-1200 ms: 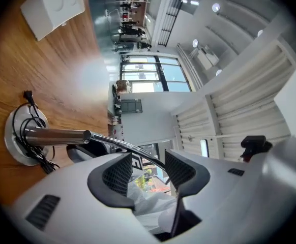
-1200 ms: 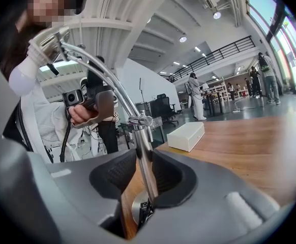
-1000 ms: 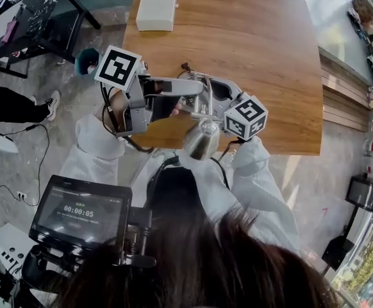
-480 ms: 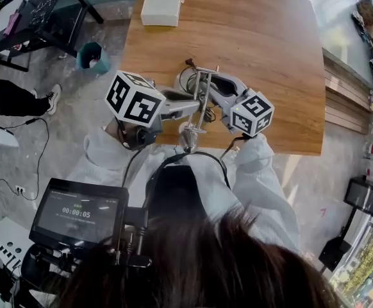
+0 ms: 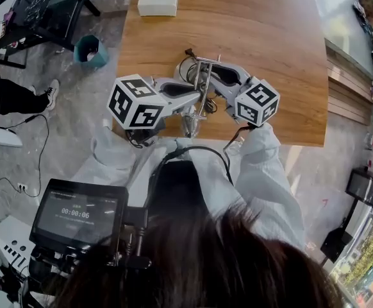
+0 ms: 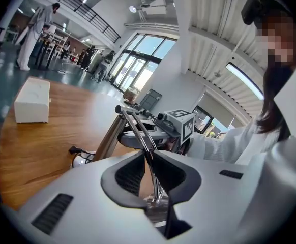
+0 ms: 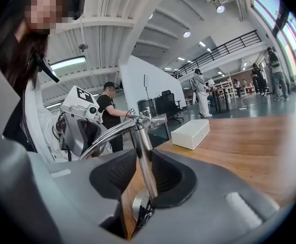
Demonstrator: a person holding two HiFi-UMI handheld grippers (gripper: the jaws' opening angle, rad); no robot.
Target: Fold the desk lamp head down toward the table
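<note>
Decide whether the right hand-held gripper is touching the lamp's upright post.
Touching. The right gripper view shows the right hand-held gripper clamped on the lamp post, both pads against it.

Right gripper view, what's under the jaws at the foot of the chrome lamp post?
A round silver lamp base with black cable on the brown wooden table, below the right gripper clamping the chrome lamp post. The gripper's grey body hides most of the base.

Left claw [image 5: 196,99] is closing on the lamp arm [image 6: 147,151]; right claw [image 5: 207,77] grips the lamp post [image 7: 143,166].
</note>
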